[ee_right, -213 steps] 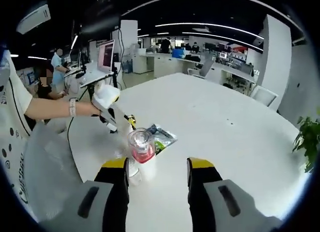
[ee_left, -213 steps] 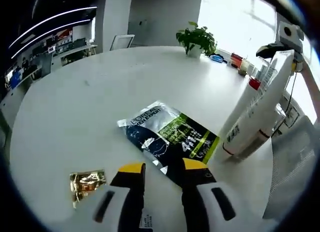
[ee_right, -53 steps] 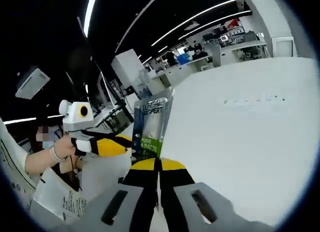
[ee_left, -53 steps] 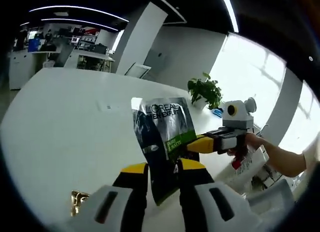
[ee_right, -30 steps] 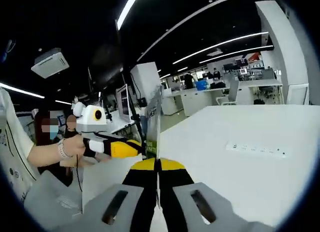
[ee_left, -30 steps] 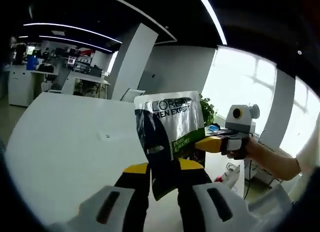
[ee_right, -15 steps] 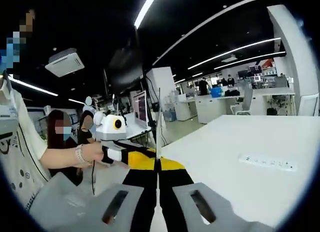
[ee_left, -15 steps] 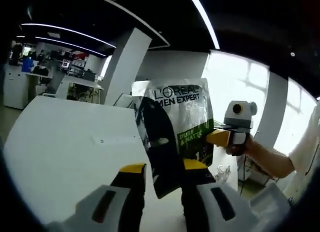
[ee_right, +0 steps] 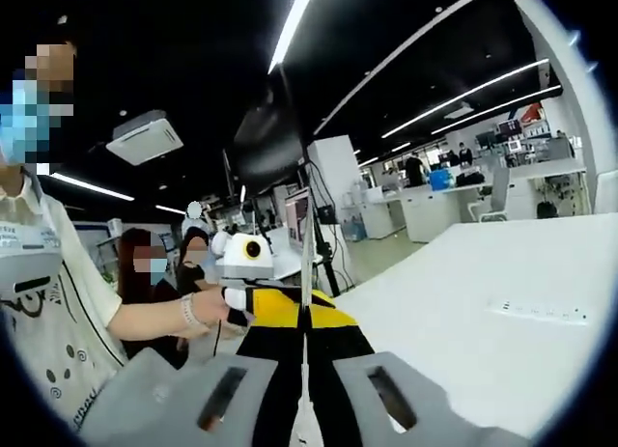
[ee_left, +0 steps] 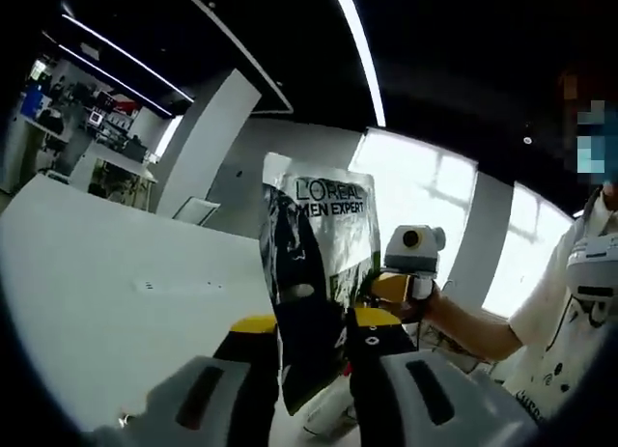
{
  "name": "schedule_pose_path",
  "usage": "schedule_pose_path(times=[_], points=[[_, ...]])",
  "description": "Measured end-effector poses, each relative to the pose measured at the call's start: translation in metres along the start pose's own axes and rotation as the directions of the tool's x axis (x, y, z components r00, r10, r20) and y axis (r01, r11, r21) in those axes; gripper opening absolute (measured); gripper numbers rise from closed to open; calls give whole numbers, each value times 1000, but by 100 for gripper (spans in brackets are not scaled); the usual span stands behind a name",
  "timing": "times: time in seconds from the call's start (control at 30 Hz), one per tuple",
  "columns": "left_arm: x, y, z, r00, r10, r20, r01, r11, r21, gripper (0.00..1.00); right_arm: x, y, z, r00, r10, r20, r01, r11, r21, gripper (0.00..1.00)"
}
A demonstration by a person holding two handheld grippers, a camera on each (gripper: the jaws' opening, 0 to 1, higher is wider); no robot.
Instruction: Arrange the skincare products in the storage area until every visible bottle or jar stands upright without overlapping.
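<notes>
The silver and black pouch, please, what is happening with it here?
A person holds a gripper in each hand, and both are shut on the L'Oreal Men Expert pouch, lifted above the white table. The left gripper clamps its lower part; the right gripper pinches its side edge. In the right gripper view the pouch shows edge-on between the jaws.

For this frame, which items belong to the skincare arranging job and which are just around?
Job:
- L'Oreal Men Expert sachet, gripped by the left gripper and right gripper
- white bottle lying below it

Just around:
- white table
- power strip
- monitor on stand
- onlookers
</notes>
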State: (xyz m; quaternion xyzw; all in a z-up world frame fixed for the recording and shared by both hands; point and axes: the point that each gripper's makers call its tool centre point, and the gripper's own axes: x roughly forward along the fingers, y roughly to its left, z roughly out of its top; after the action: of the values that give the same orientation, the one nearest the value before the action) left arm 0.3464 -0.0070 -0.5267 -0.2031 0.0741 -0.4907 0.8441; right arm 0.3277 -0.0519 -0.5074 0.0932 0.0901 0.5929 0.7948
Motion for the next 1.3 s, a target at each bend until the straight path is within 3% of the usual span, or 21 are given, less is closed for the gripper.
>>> schedule_pose_path(times=[0.47, 0.67, 0.97, 1.3], points=[[-17, -16, -8, 1000, 3, -28, -3, 1000, 11, 12, -4, 12, -5, 999, -44, -19, 44, 999, 1, 1], [-19, -18, -3, 1000, 16, -12, -16, 1000, 16, 11, -3, 16, -3, 998, -63, -17, 63, 998, -8, 1], [-29, -33, 9, 1000, -5, 24, 4, 1000, 22, 0, -3, 20, 2, 997, -80, -8, 80, 997, -12, 1], [-37, -42, 12, 1000, -5, 18, 4, 999, 49, 0, 0, 31, 2, 998, -70, -3, 70, 998, -5, 1]])
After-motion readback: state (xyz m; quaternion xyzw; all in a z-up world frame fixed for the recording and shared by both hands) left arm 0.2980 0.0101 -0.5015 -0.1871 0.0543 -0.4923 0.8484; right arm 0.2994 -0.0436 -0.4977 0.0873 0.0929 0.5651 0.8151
